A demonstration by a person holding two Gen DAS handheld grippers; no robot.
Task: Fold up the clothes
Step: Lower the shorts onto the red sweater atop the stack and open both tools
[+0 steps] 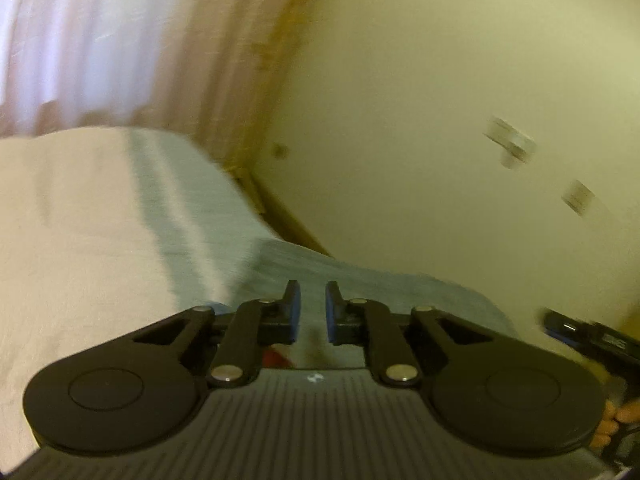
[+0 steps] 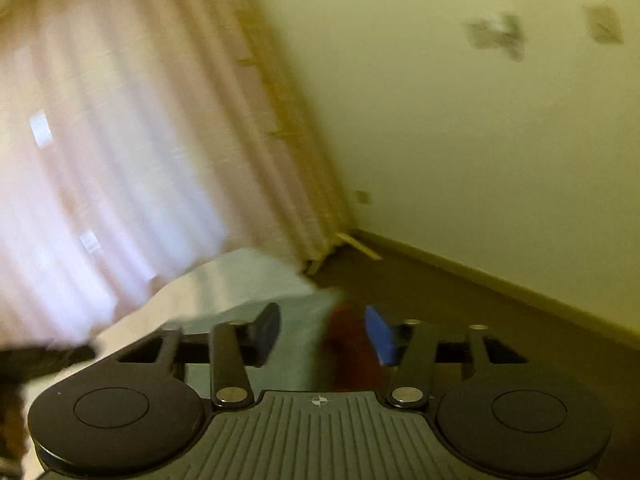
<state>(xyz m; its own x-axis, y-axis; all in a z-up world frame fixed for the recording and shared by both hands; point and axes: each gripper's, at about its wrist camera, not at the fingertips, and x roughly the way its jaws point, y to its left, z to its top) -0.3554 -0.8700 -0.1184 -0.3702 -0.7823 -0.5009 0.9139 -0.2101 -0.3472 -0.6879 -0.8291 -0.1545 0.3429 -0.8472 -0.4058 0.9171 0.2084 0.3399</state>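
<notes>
At six o'clock in both views, the left gripper (image 1: 313, 312) stands narrowly parted, empty; the right gripper (image 2: 322, 334) is spread beside red cloth (image 2: 352, 356), probably to regrip.

Matt cloth bedsheet (image 1: 80, 220), sheer fabric curtain (image 2: 100, 140), smooth matt wall (image 1: 440, 100)

The left gripper (image 1: 313, 312) shows a narrow gap between its blue pads (image 1: 295, 308), above a light blue cloth (image 1: 360, 280) on the bed (image 1: 80, 220).

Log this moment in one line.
left gripper: jaws nearly shut, hold unclear | right gripper: jaws open | pale blue fabric: below left gripper
</notes>
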